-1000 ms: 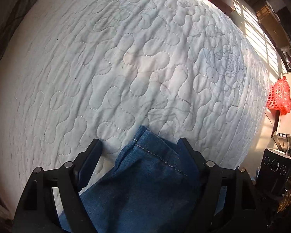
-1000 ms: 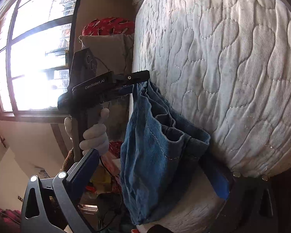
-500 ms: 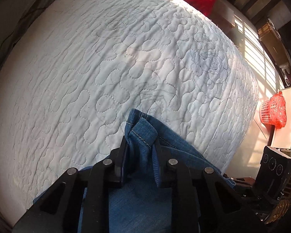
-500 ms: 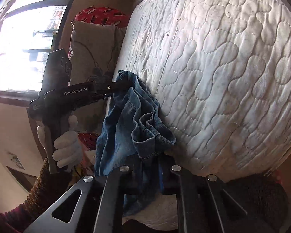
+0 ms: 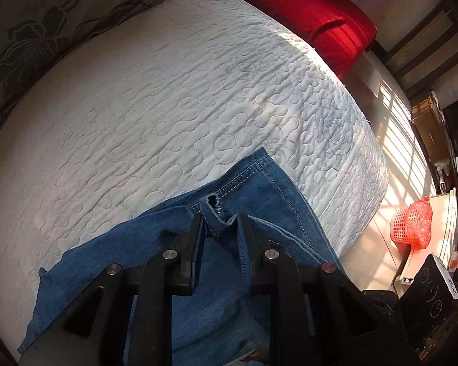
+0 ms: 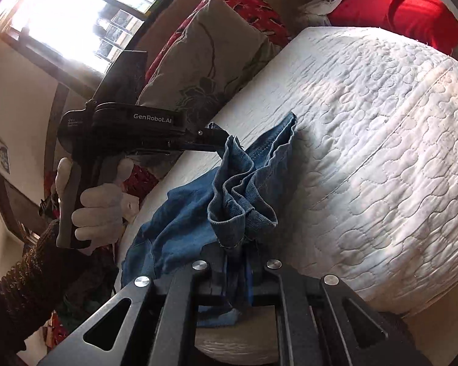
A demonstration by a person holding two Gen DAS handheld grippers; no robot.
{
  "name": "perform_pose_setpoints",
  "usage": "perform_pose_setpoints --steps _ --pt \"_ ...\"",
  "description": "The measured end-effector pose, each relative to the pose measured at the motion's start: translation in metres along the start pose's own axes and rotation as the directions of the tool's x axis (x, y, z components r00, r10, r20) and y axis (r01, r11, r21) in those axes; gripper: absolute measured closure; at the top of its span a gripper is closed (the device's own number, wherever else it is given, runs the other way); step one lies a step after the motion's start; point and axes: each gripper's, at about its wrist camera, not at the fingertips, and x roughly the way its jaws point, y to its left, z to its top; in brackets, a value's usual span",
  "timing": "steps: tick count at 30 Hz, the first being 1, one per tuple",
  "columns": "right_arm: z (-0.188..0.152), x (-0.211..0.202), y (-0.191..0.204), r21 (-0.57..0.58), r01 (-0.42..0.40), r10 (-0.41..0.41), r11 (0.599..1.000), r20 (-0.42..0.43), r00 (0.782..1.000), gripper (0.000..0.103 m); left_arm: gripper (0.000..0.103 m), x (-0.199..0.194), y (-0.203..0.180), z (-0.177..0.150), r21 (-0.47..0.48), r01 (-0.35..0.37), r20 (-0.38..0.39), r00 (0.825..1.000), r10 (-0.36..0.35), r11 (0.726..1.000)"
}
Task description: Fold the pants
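Blue denim pants (image 5: pixel 253 201) hang bunched over the near edge of a white quilted mattress (image 5: pixel 155 100). My left gripper (image 5: pixel 219 224) is shut on a hemmed edge of the pants, a fold of denim sticking up between its black fingers. In the right wrist view the pants (image 6: pixel 244 189) are stretched and crumpled between both grippers. My right gripper (image 6: pixel 236 250) is shut on another hemmed edge. The left gripper (image 6: pixel 221 140), held by a gloved hand (image 6: pixel 97 210), pinches the denim higher up on the left.
A red pillow (image 5: pixel 314 21) lies at the far end of the mattress, a grey flowered pillow (image 6: pixel 204 61) along its side. A red mesh basket (image 5: pixel 412 222) and a black box (image 5: pixel 427 283) stand on the sunlit floor beside the bed. A bright window (image 6: pixel 76 9) is behind.
Both grippers went from open around the denim to shut on it, then lifted. The pants now hang raised and stretched above the mattress edge, and more of the bed shows.
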Motion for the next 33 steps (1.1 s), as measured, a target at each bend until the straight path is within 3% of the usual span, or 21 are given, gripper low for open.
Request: perform_pose_setpoints --steps 3,6,9,12,15,17,21,27,33 --pt "-0.001 0.013 0.033 -0.112 -0.013 0.01 0.994 -0.034 0.999 0.095 0.084 -0.011 0.023 -0.016 -0.07 -0.008 0.018 1.0 0.009 0.997" --pt "-0.004 0.027 0.051 -0.146 -0.032 0.023 0.989 -0.059 0.998 0.095 0.084 -0.014 0.041 -0.025 -0.13 0.002 0.0 1.0 -0.002 0.991" --pt "-0.004 0.028 0.036 -0.054 -0.018 0.015 0.998 -0.053 0.998 0.095 0.084 -0.018 0.031 -0.018 -0.128 0.017 0.013 1.0 -0.016 0.992" --pt "-0.007 0.01 -0.003 0.086 0.031 -0.03 0.996 -0.015 0.999 0.091 0.084 -0.009 0.009 0.002 -0.065 0.016 0.016 1.0 -0.015 0.998" --pt "-0.012 0.001 -0.052 0.24 0.068 -0.066 0.968 -0.017 0.998 0.091 0.084 0.016 -0.009 0.02 0.003 0.023 -0.053 0.998 -0.022 1.0" --pt "-0.017 0.005 -0.077 0.316 0.057 -0.046 0.947 -0.041 0.998 0.09 0.084 0.036 -0.021 0.03 0.054 0.009 -0.107 0.994 -0.003 0.999" --pt "-0.025 0.013 -0.097 0.361 -0.001 0.017 0.932 -0.04 0.999 0.085 0.084 0.066 -0.036 0.041 0.139 0.029 -0.181 0.983 -0.004 0.99" --pt "-0.029 0.016 -0.119 0.417 -0.112 0.134 0.902 -0.024 0.991 0.078 0.083 0.097 -0.052 0.052 0.339 0.025 -0.282 0.956 0.076 0.94" --pt "-0.033 0.018 -0.131 0.468 -0.176 0.2 0.866 -0.001 0.98 0.078 0.082 0.108 -0.067 0.047 0.529 0.047 -0.293 0.947 0.13 0.847"
